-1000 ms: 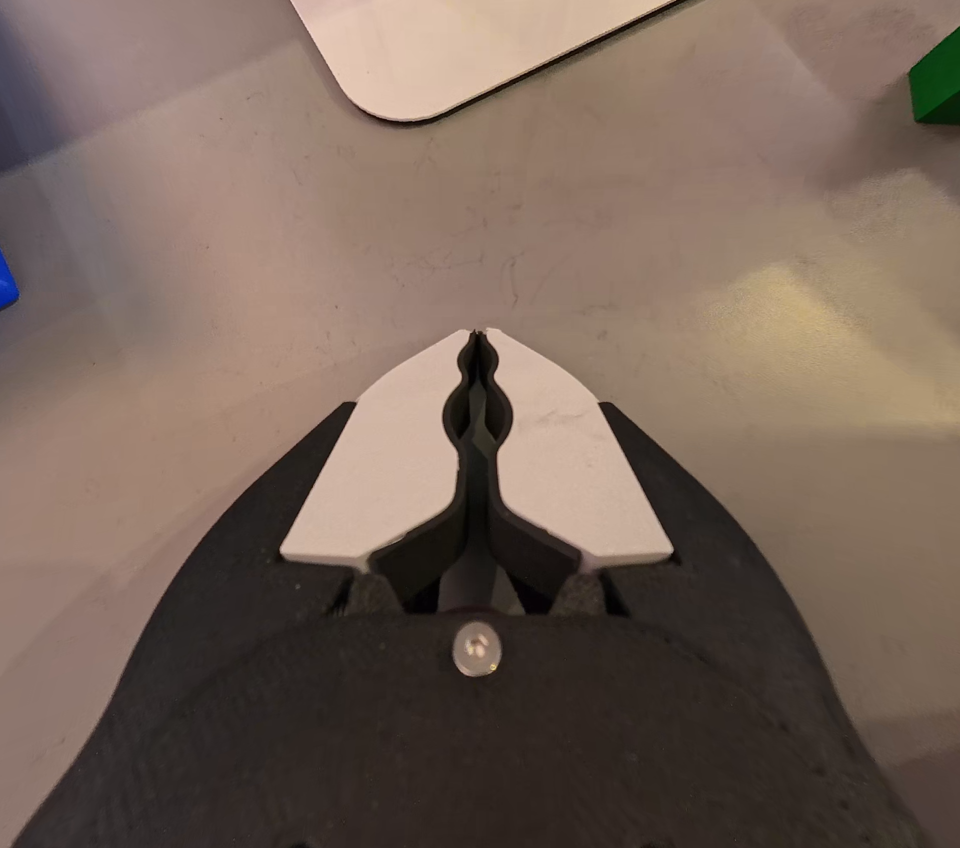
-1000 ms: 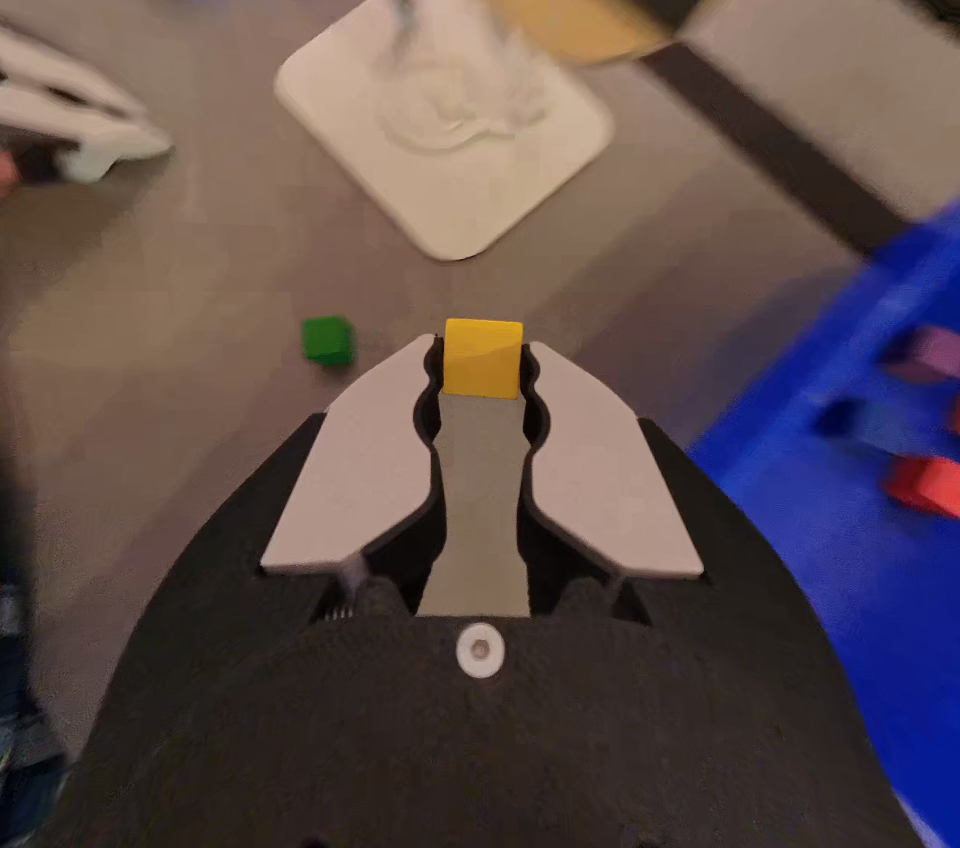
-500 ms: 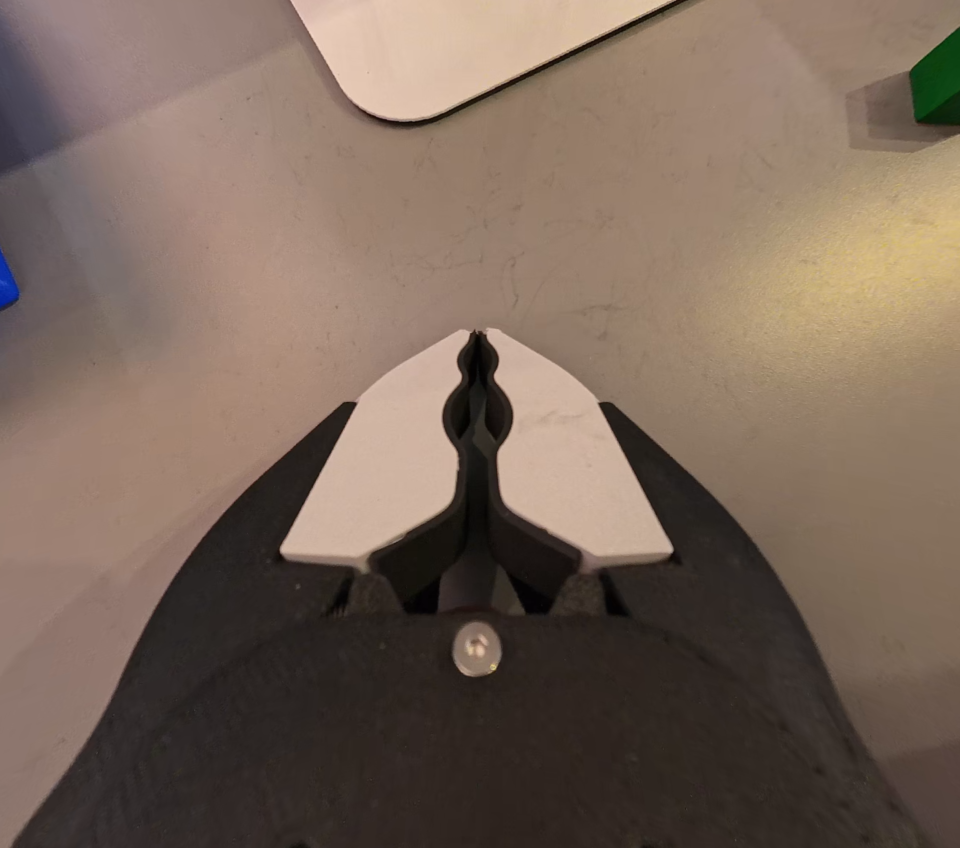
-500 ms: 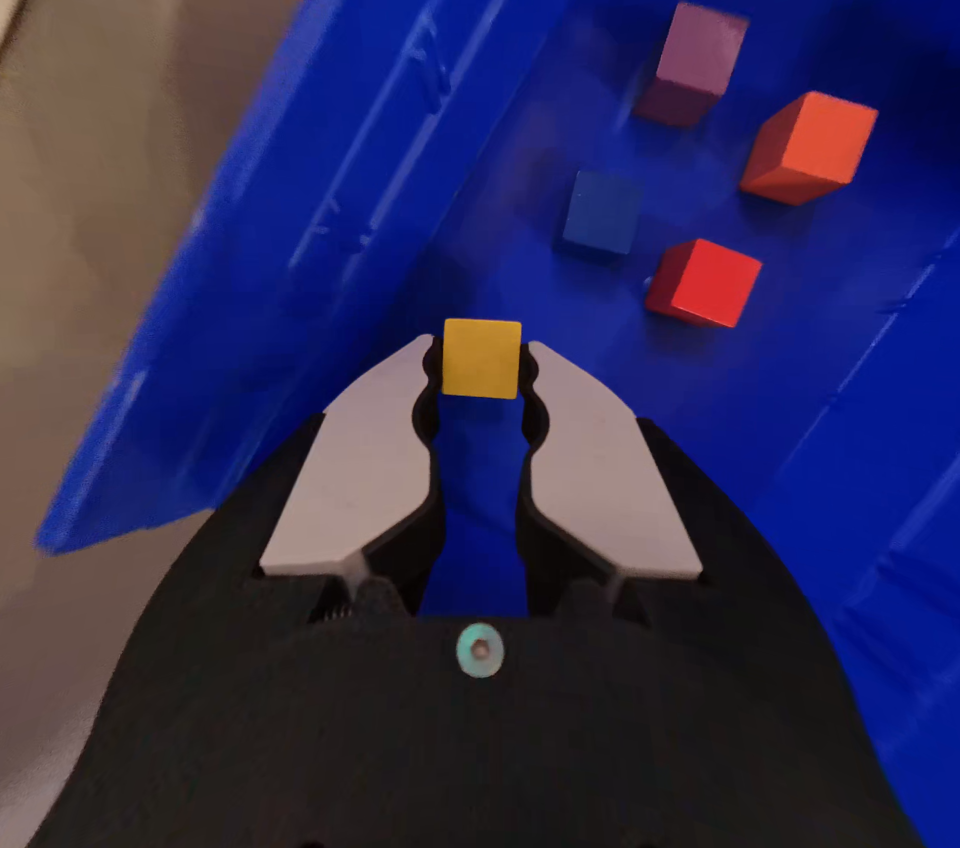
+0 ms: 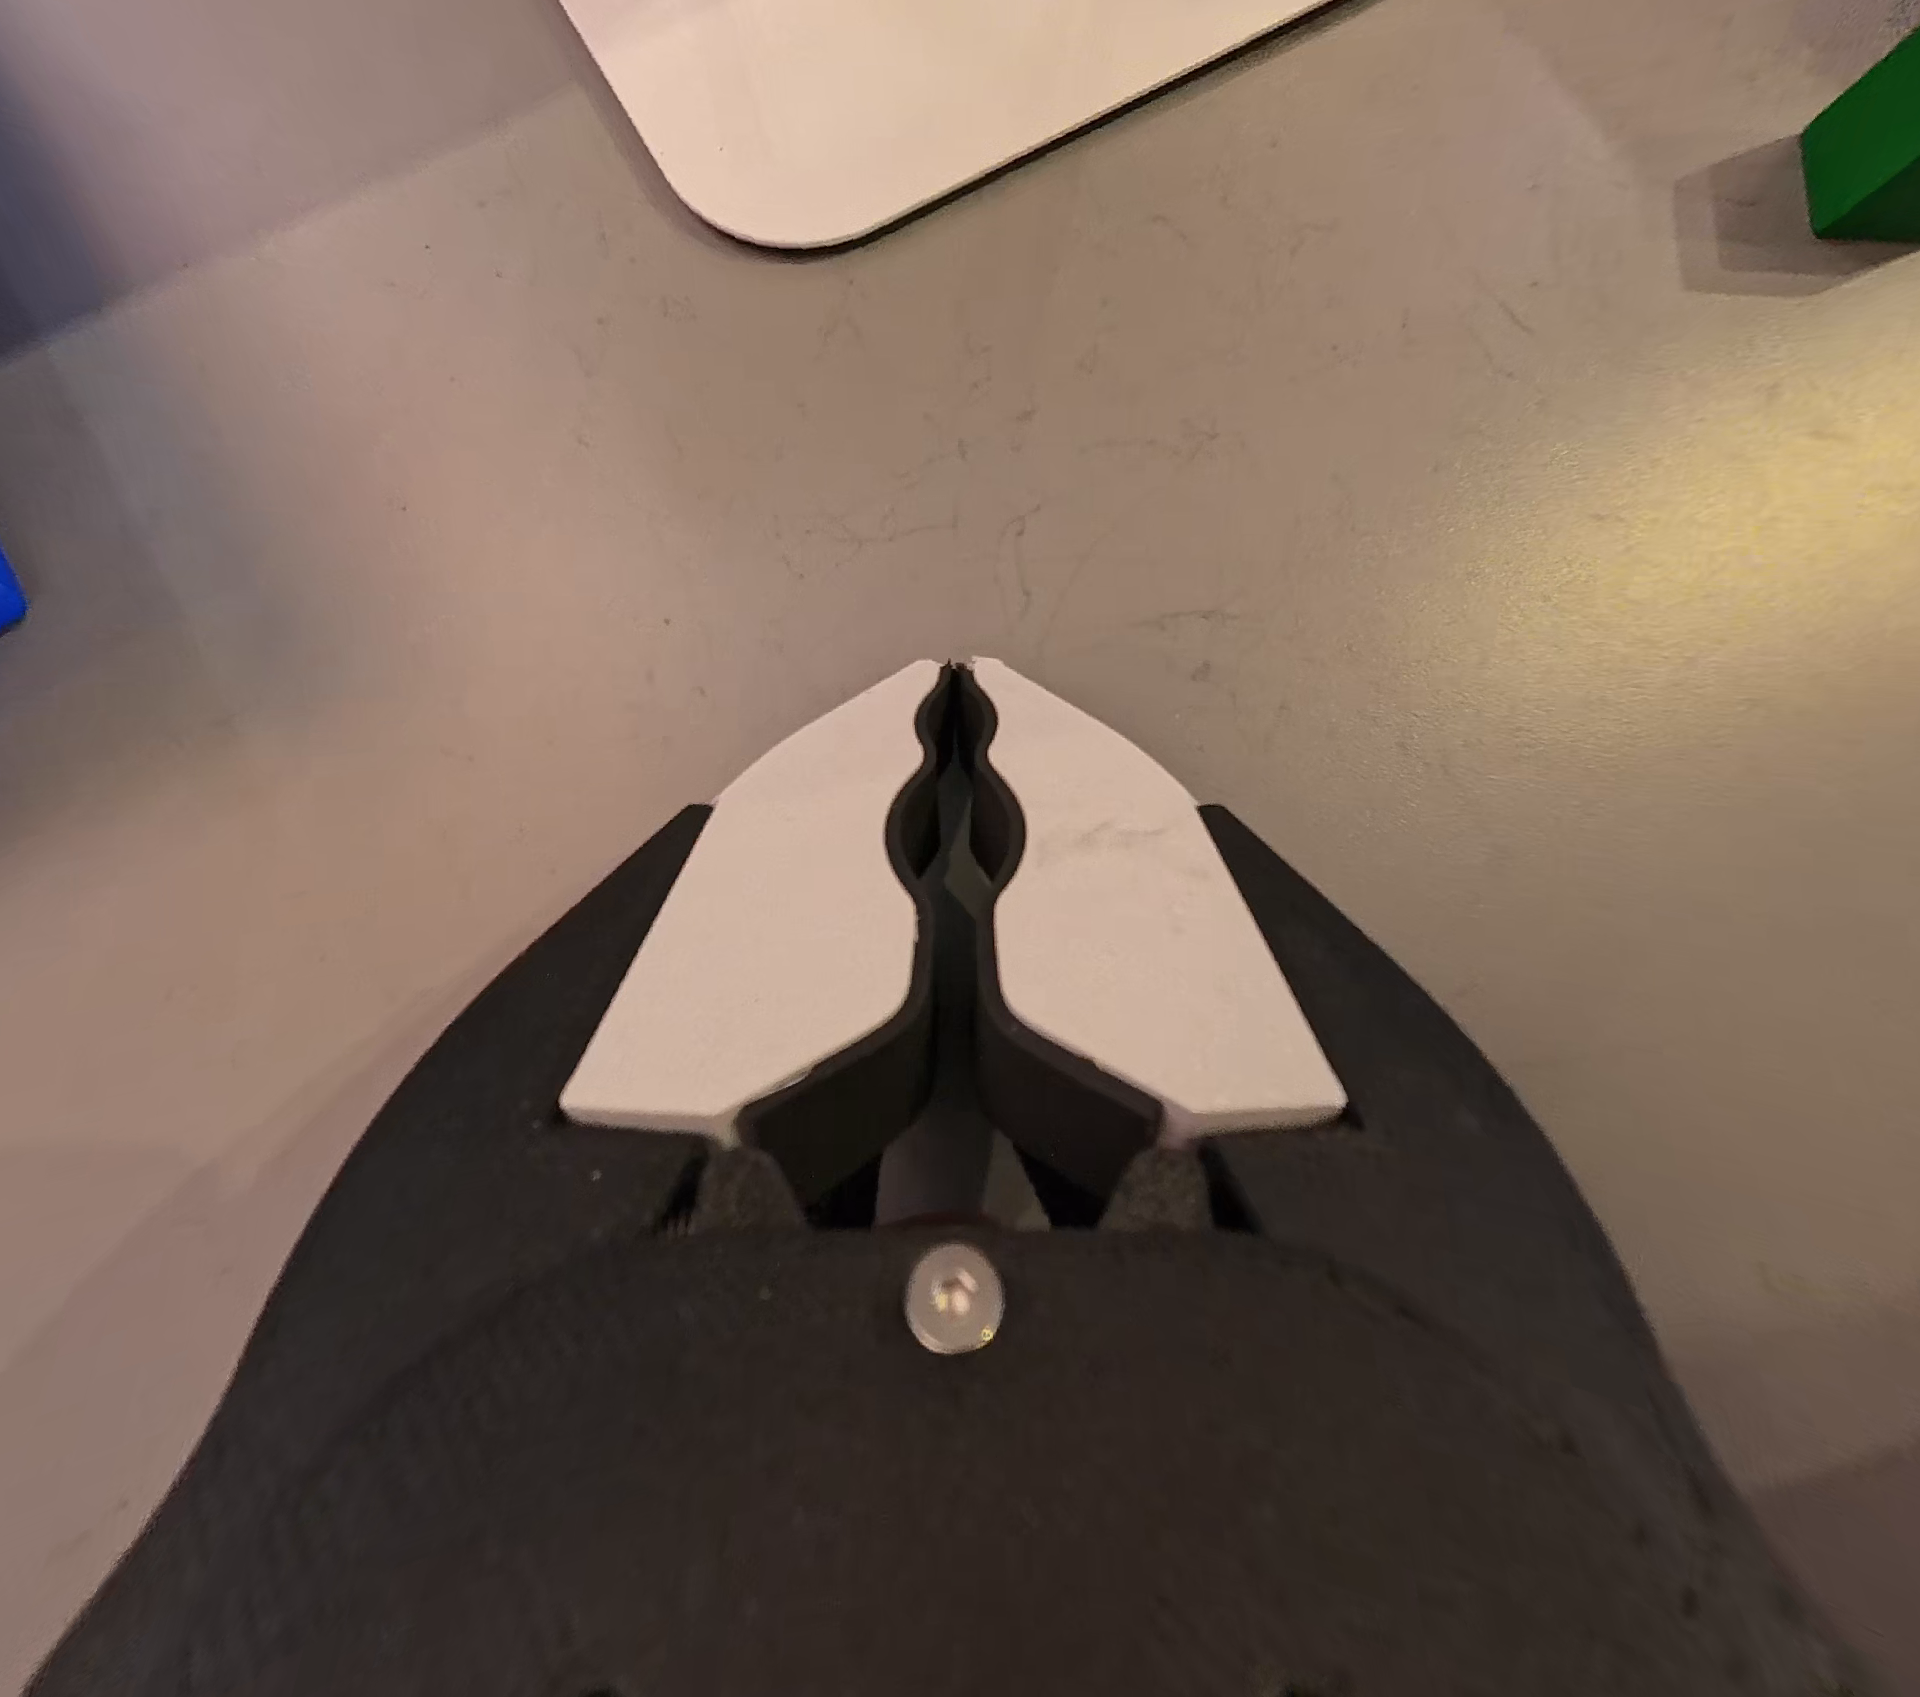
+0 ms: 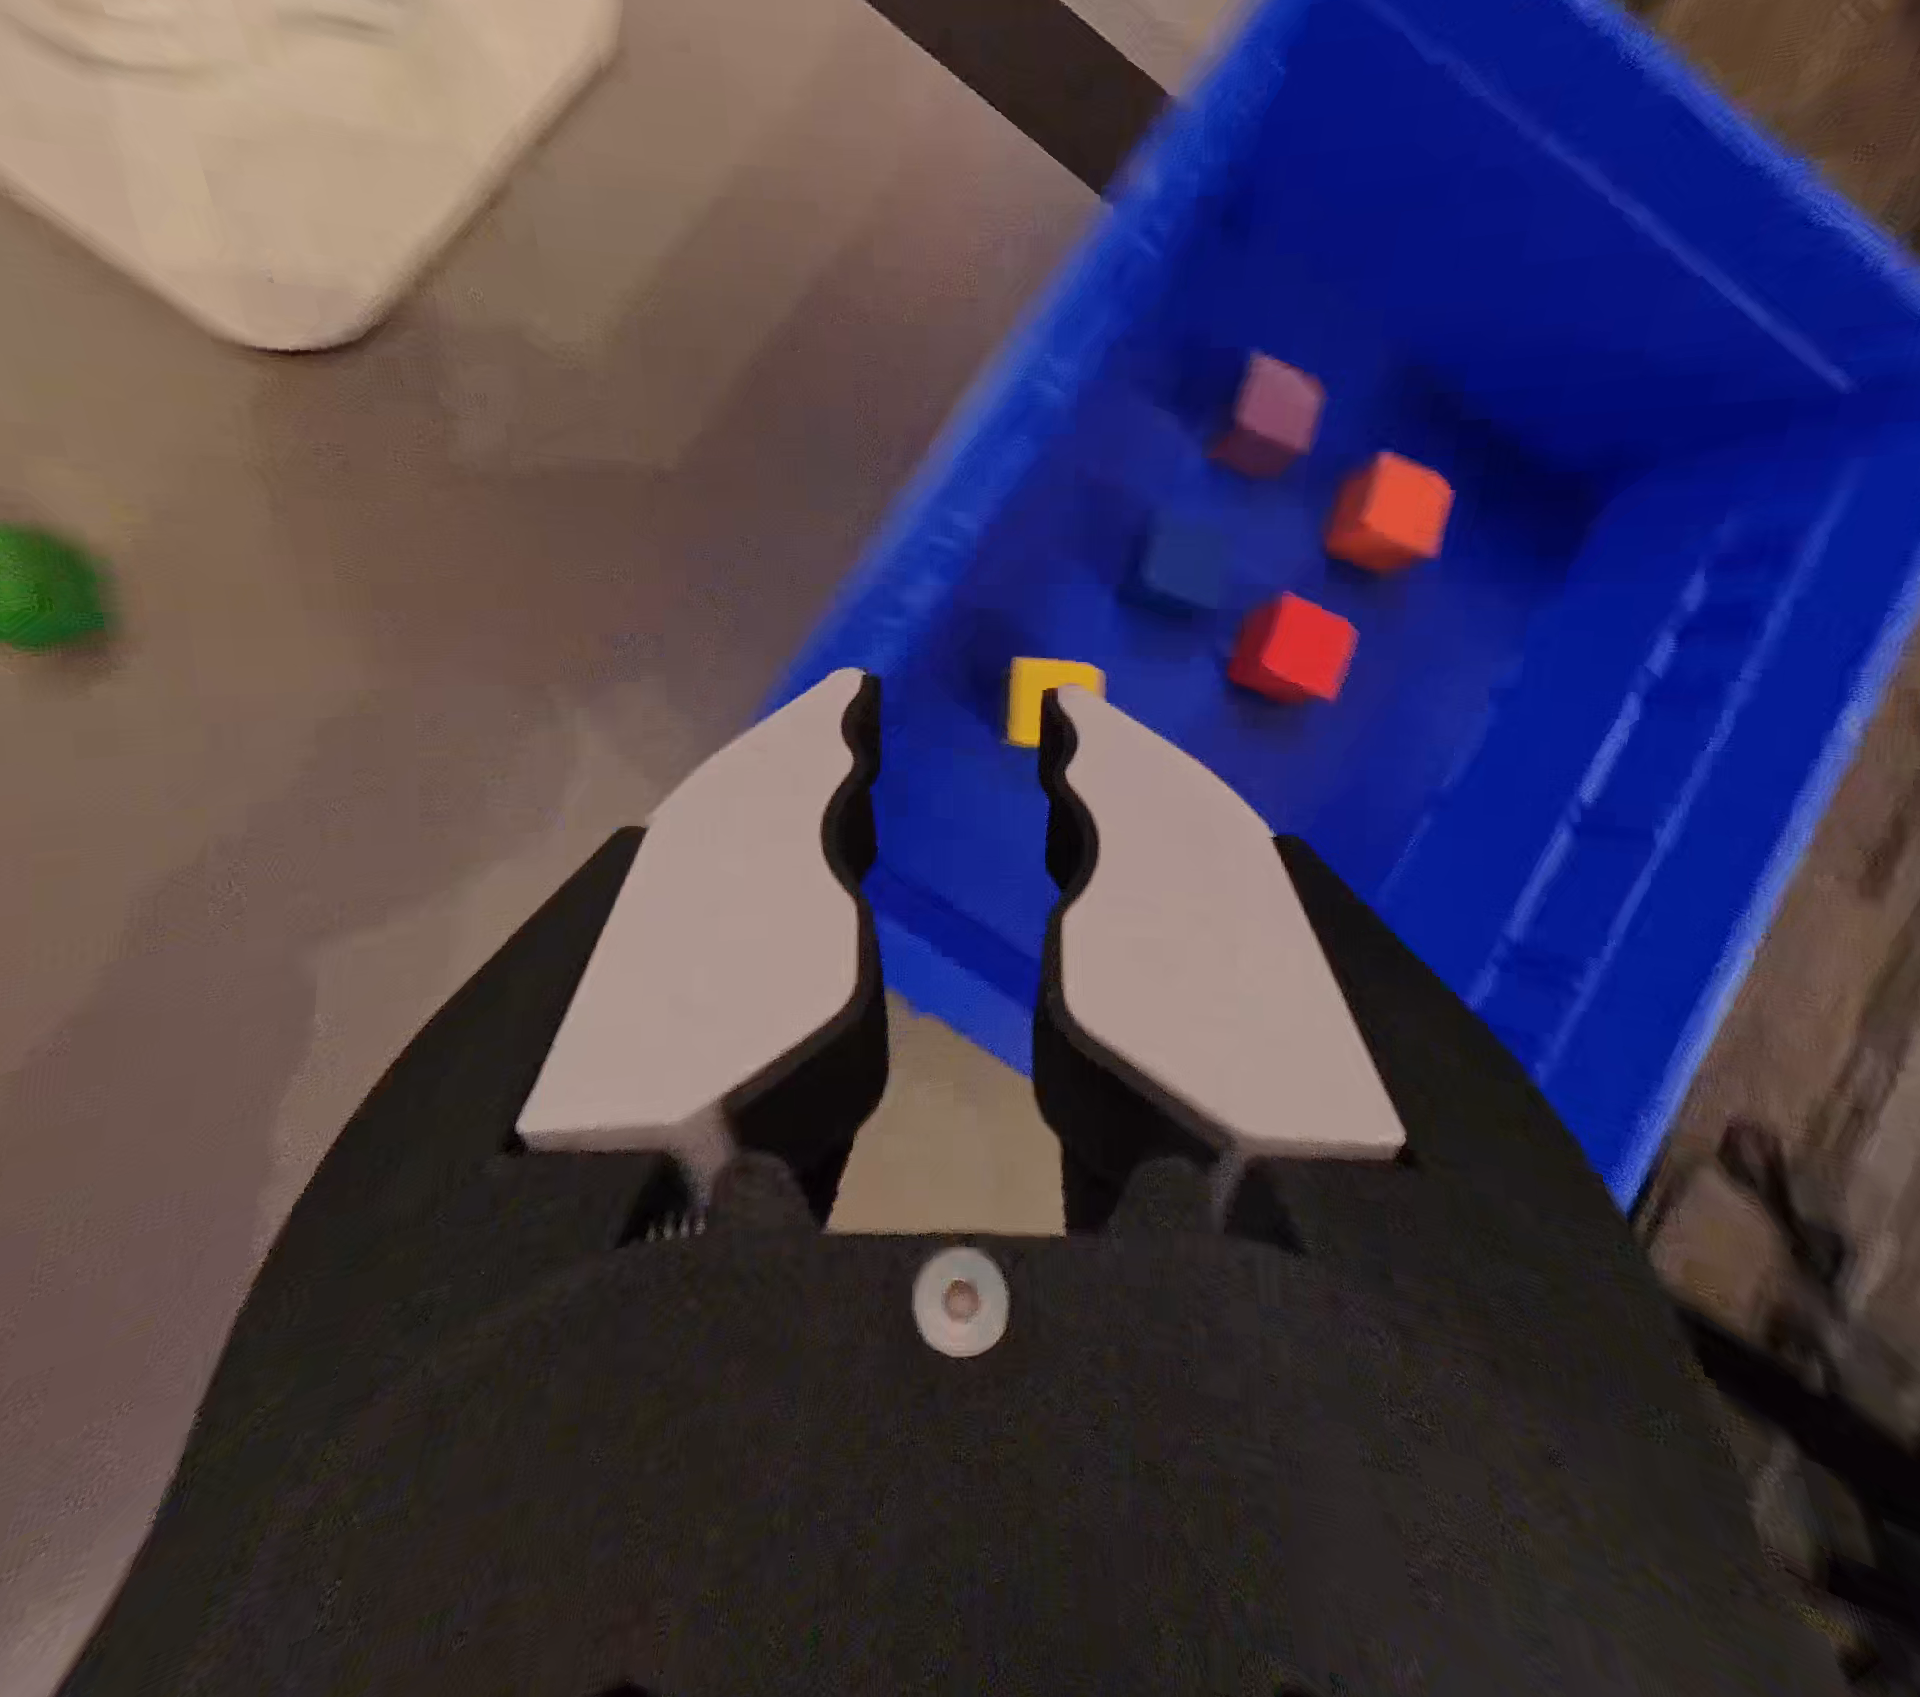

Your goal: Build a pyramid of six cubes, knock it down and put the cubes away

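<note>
Right gripper (image 6: 961, 691), which a sec ago clamped the yellow cube (image 6: 1034, 702) between its pads, now stands open w/ nothing in it; cube lies on the floor of the blue bin (image 6: 1558, 213), centre frame, partly behind the right fingertip. View has pulled back from the bin interior: bin now fills upper right, green cube (image 6: 47, 587) back at left edge.

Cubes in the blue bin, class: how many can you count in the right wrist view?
5. In the blue bin: purple cube, orange cube, dark blue cube, red cube, and yellow cube, partly behind a fingertip. None appear hidden.
</note>
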`<state>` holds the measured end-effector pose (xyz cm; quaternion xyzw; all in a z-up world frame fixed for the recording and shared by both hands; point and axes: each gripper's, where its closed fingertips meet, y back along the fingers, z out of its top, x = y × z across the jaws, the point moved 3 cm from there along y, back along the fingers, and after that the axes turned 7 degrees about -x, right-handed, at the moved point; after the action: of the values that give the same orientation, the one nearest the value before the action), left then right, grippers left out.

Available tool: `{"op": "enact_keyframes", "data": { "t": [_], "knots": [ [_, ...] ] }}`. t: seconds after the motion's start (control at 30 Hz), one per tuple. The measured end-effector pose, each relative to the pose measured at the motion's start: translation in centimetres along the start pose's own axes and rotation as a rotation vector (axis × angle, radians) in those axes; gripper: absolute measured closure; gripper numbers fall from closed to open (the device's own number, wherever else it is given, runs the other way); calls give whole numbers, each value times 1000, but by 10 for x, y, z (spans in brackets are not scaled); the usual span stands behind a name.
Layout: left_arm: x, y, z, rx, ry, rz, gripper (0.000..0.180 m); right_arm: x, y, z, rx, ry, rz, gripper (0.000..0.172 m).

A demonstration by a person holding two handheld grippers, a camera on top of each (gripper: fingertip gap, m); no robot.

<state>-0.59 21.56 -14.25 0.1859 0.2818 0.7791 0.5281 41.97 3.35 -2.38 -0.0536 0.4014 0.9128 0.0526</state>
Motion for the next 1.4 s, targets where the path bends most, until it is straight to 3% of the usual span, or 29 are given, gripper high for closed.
{"op": "enact_keyframes", "data": {
  "t": [0.07, 0.23, 0.4, 0.53, 0.67, 0.73, 0.83, 0.93, 1.07, 1.23, 1.4],
  "knots": [
    [1, -1, 1, 0, -12, -13, 180, 39, 13, 14, -44, 83, 90, 149],
    [9, -9, 7, 0, -47, -55, 180, 157, -11, 13, -43, 91, 406, 125],
    [16, -15, 13, -1, -77, -91, 180, 234, -48, -10, 45, 152, 486, 116],
    [16, -17, 14, 0, -88, -103, 180, 252, -63, -14, 80, 169, 468, 118],
    [16, -17, 14, -1, -91, -109, 180, 257, -74, -17, 98, 164, 455, 128],
    [15, -17, 14, -1, -97, -116, 180, 257, -79, -22, 125, 167, 445, 142],
    [14, -17, 13, -1, -102, -122, 180, 255, -75, -18, 106, 165, 438, 143],
    [13, -17, 13, -1, -105, -125, 180, 223, -45, 11, -20, 102, 354, 143],
    [13, -17, 13, -1, -106, -126, 180, 113, 1, 38, -185, -74, 92, 143],
    [13, -17, 13, -3, -108, -127, 180, -19, -2, -5, -69, -266, -152, 143],
    [13, -17, 13, -3, -109, -128, 180, -75, -47, -57, 111, -373, -168, 142]
  ]
}}
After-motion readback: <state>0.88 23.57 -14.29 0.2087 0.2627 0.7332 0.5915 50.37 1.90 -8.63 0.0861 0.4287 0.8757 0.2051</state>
